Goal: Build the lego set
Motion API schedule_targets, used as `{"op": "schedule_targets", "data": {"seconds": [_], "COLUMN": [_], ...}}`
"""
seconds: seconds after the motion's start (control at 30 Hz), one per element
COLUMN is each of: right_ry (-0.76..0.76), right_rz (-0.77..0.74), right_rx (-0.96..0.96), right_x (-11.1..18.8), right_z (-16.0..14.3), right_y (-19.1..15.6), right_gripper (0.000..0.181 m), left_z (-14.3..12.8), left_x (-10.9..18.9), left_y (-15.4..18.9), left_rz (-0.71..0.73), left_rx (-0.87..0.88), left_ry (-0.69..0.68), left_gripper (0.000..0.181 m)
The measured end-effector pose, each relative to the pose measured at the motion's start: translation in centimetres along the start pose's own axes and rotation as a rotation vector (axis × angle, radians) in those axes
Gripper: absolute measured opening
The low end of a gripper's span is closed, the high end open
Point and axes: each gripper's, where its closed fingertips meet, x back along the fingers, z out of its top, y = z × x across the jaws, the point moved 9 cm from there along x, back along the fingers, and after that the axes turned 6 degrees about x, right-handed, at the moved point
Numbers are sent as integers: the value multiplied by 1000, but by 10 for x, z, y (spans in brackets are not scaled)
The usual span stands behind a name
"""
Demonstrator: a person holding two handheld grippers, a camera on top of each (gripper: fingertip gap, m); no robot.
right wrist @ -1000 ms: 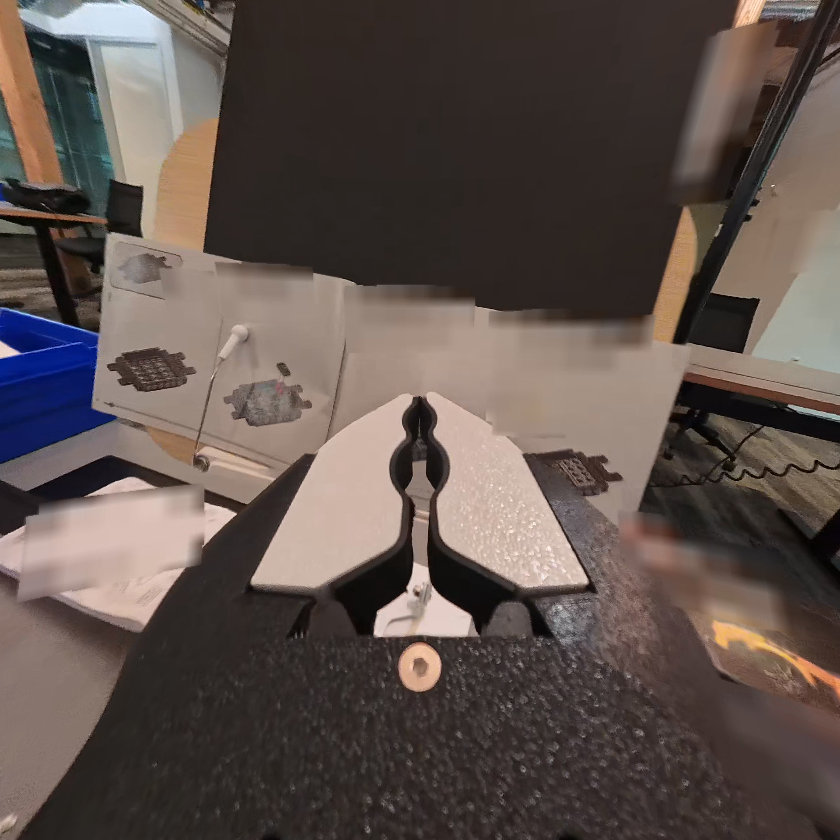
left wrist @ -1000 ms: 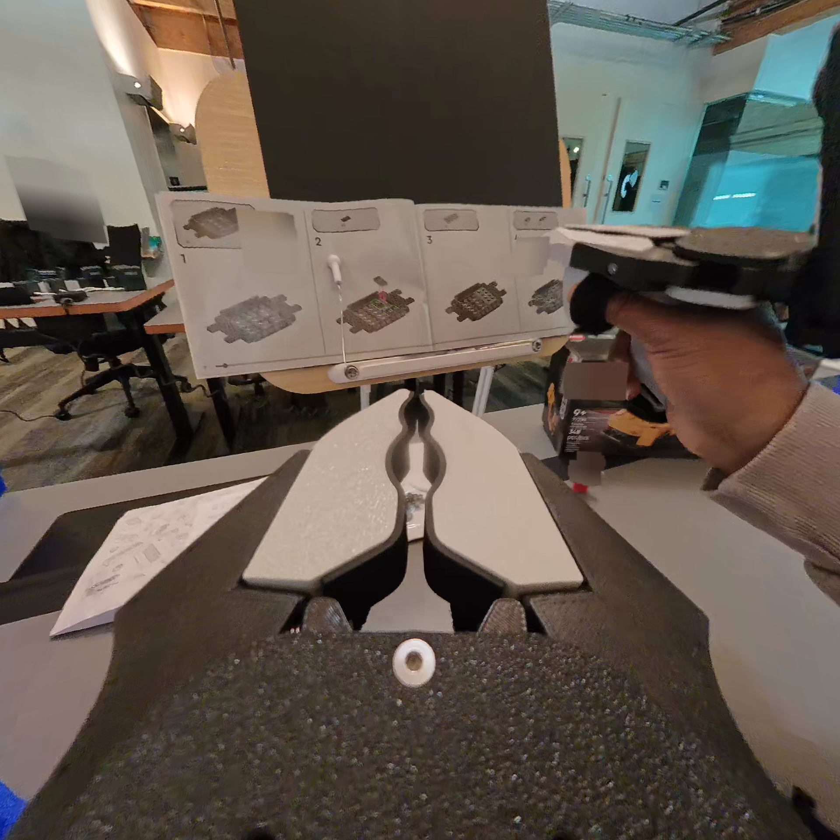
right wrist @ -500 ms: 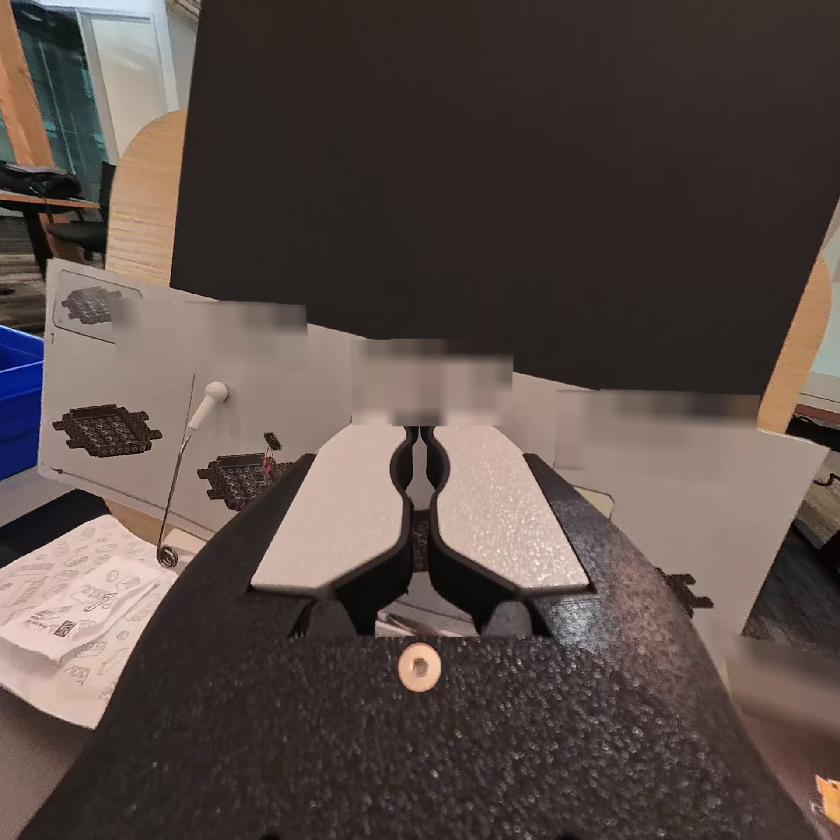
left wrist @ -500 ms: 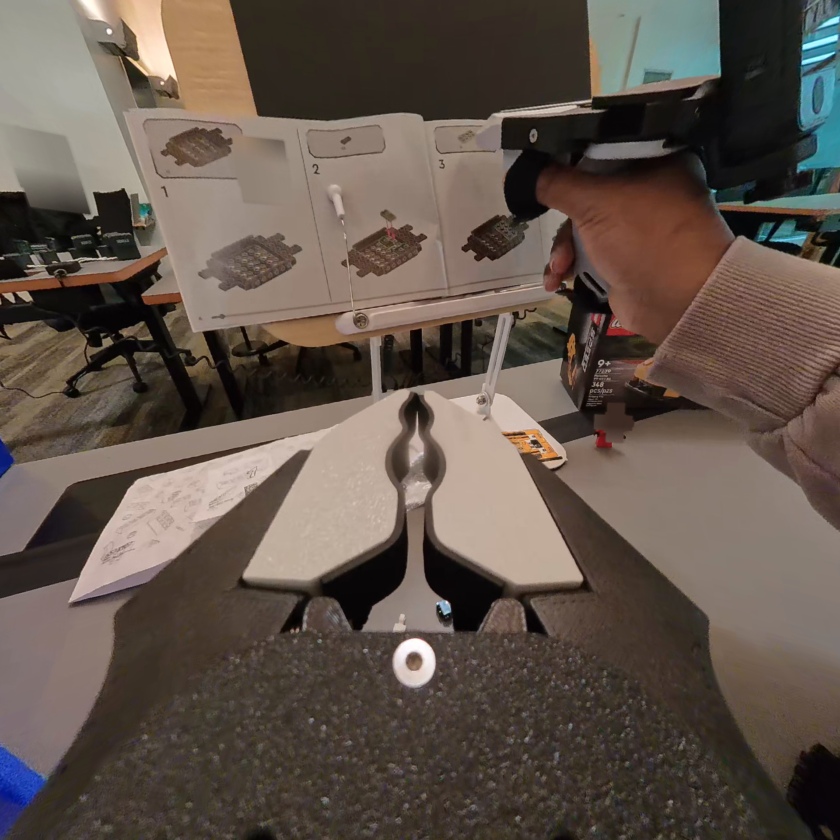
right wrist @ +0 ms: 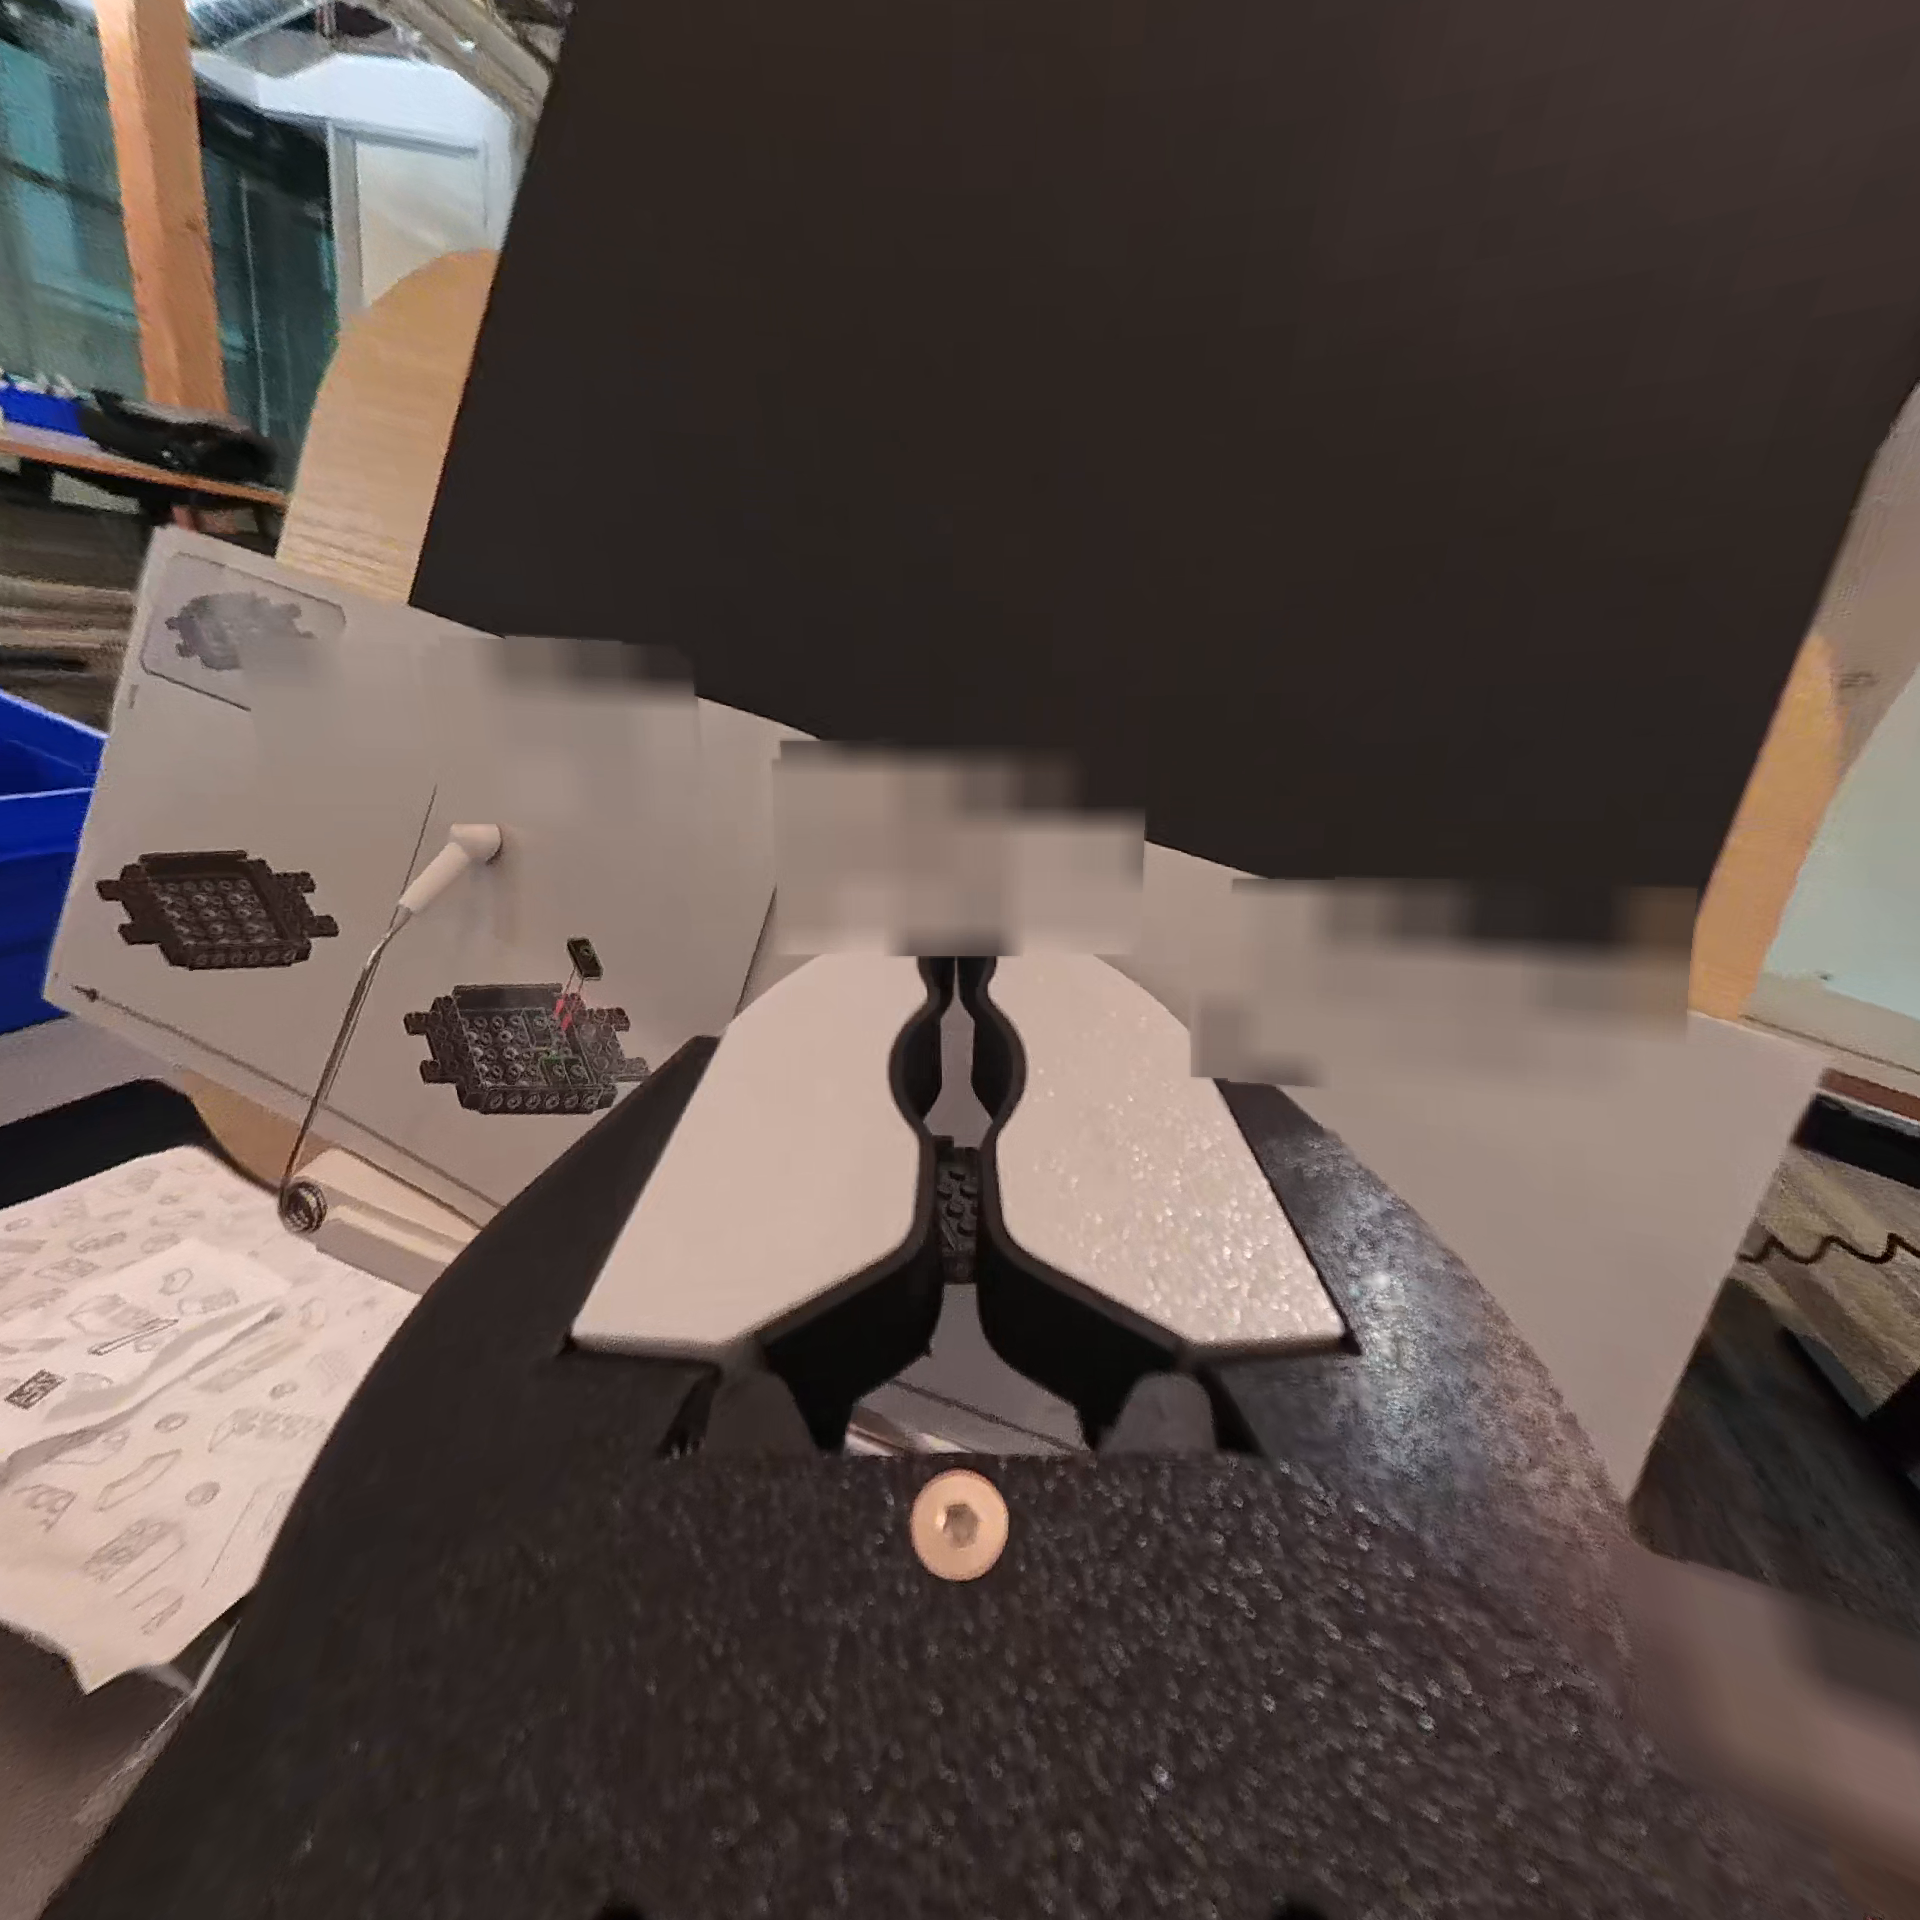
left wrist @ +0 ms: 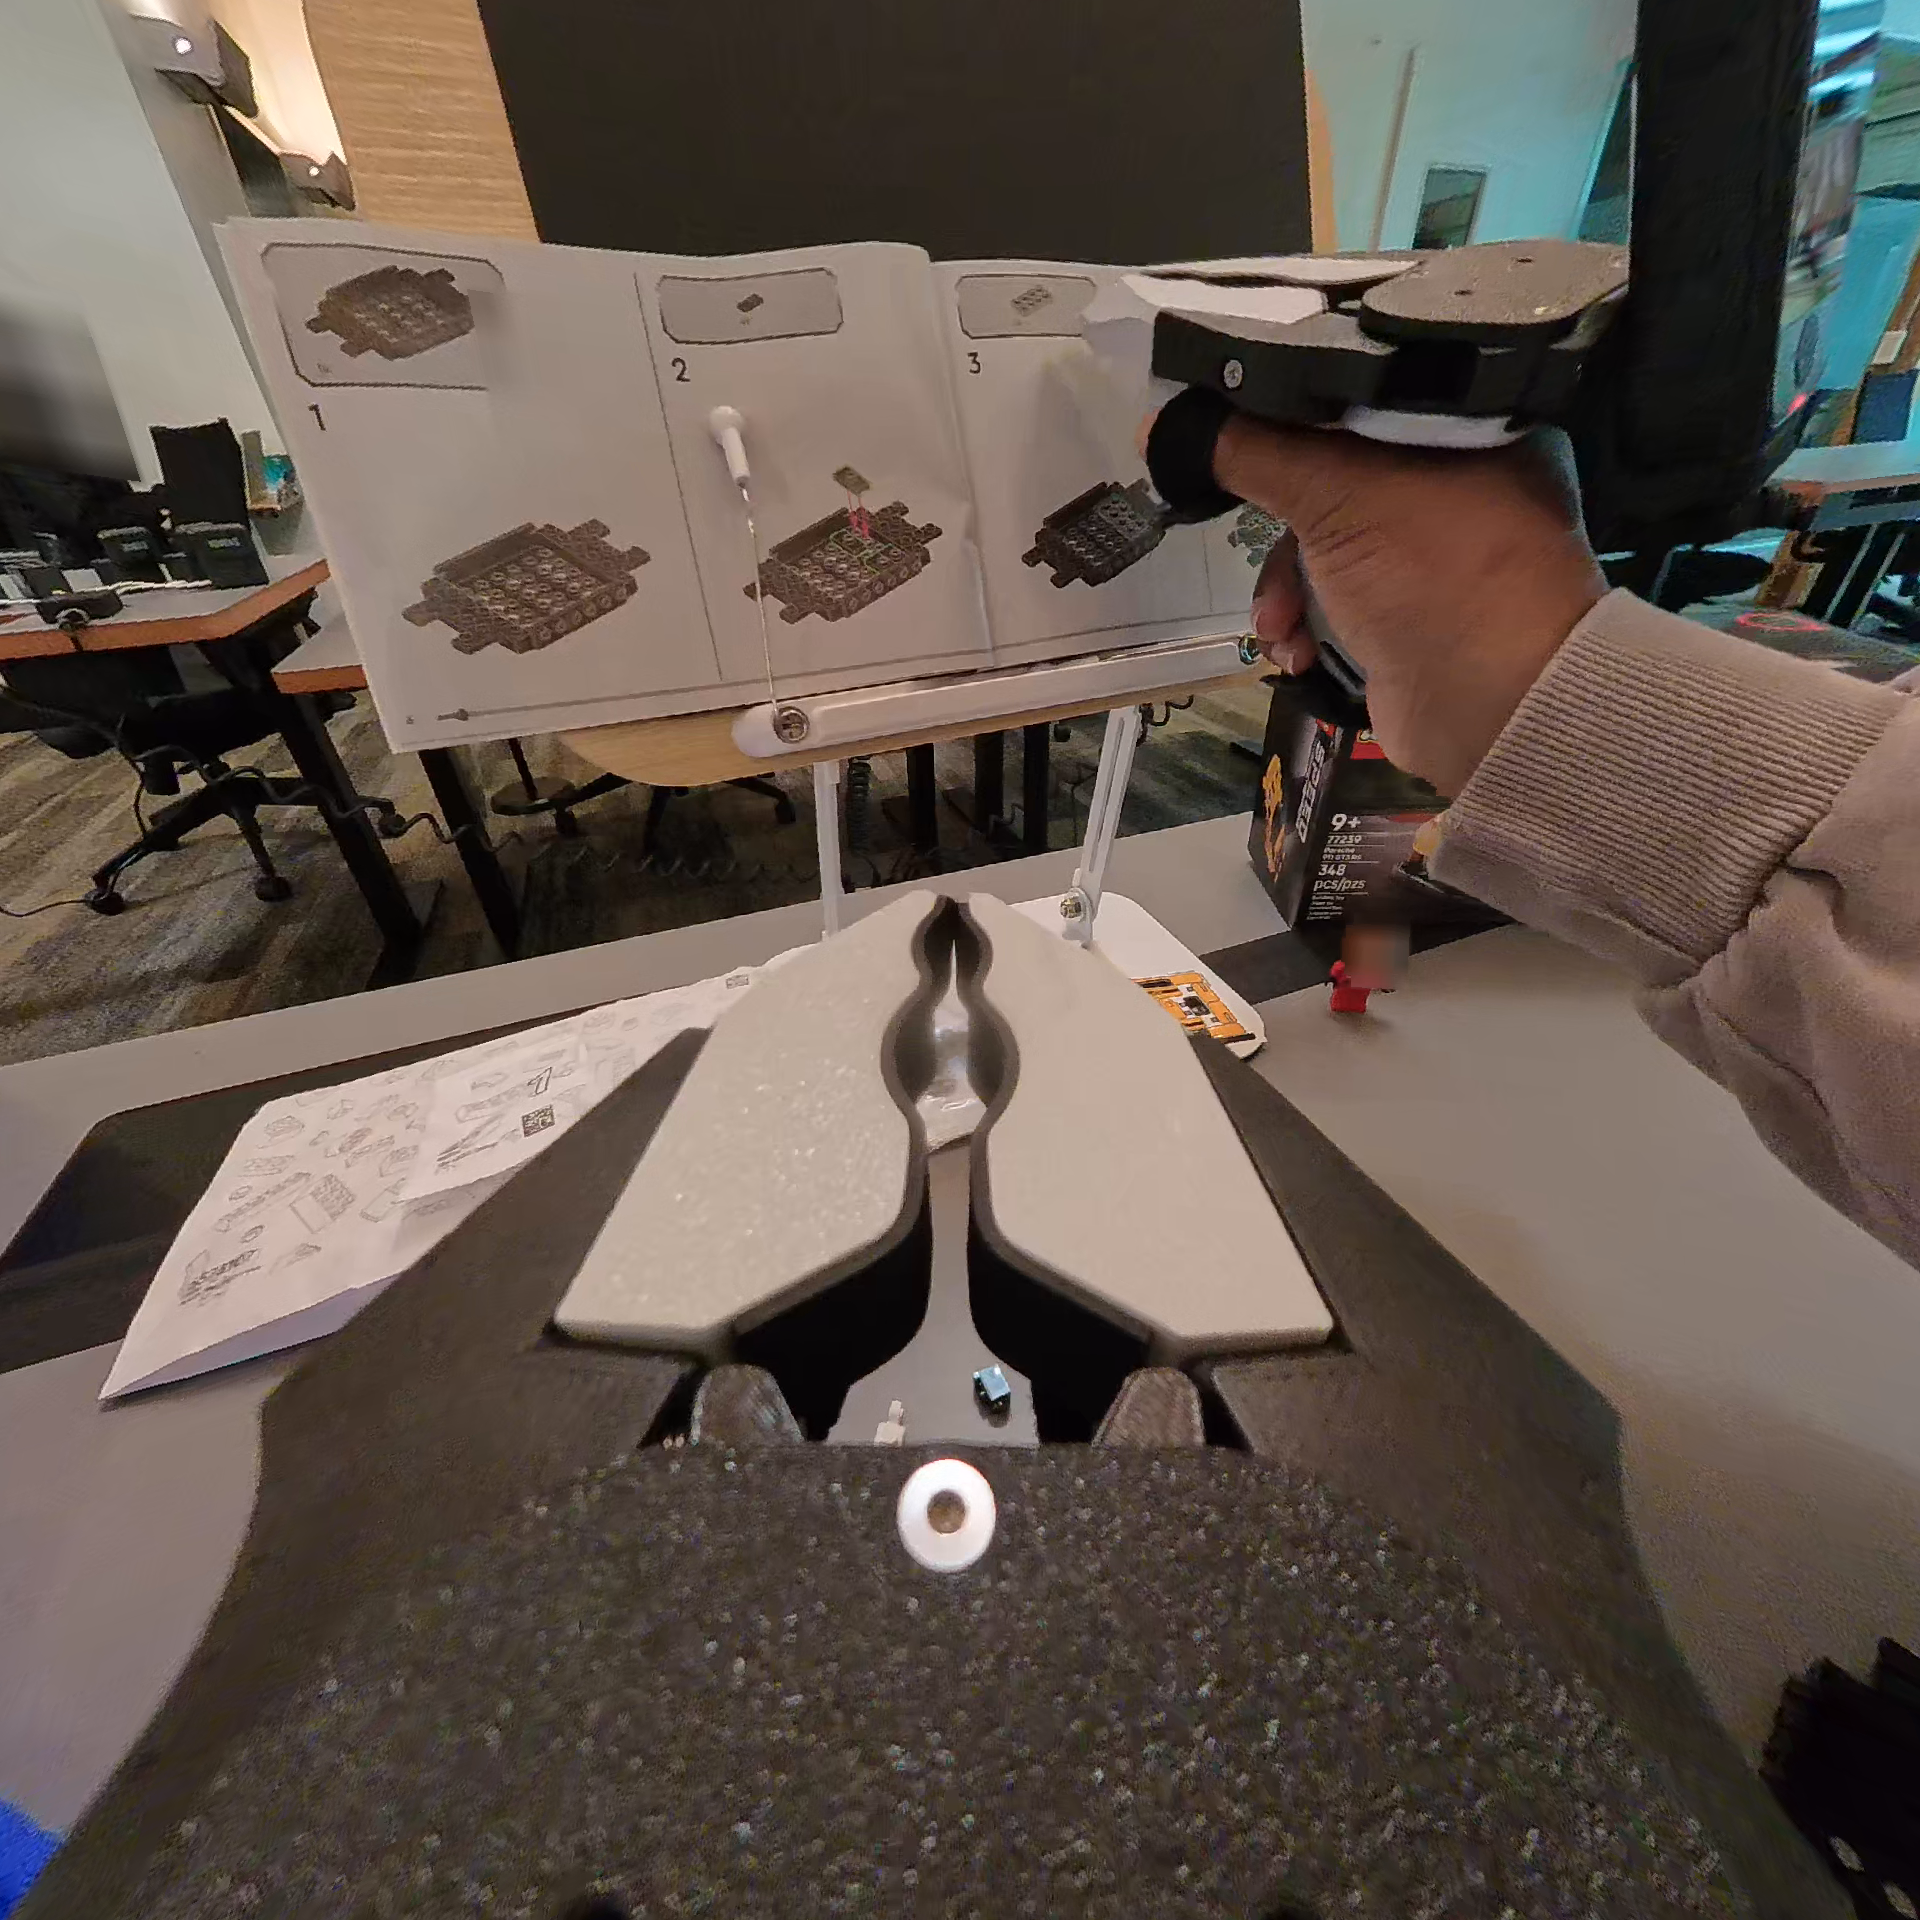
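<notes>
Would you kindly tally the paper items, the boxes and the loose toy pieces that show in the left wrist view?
Open booklet on the stand: 1
Folded paper sheet on the table: 1
Sticker sheet on the stand's foot: 1
Toy box: 1
Red figure: 1
Total: 5

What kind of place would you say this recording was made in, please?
Most likely an open-plan office or lab. Behind the grey table stand desks with rolling chairs, and an instruction booklet sits propped on a stand.
</notes>
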Motion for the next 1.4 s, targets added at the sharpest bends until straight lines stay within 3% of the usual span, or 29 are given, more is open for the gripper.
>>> {"op": "schedule_targets", "data": {"seconds": [0.4,0.7,0.97,1.2,1.3,1.4], "right_ry": [26,20,-84,-111,-109,-50], "right_rz": [41,43,27,70,129,189], "right_rx": [-47,-17,-12,-30,-35,-63], "right_x": [-3,28,49,56,74,111], "right_z": [4,3,-32,-46,-42,-33], "right_y": [0,3,0,-5,-7,-8], "right_gripper": [0,0,0,0,0,0], "left_z": [3,4,4,3,0,-2], "left_x": [2,3,4,4,3,2], "left_y": [4,7,21,25,23,21], "left_rz": [-20,-19,-25,-69,-74,-81], "left_rx": [-1,-34,-121,-70,-58,-35], "left_ry": [12,16,22,-2,-19,-32], "left_gripper": [0,0,0,0,0,0]}}
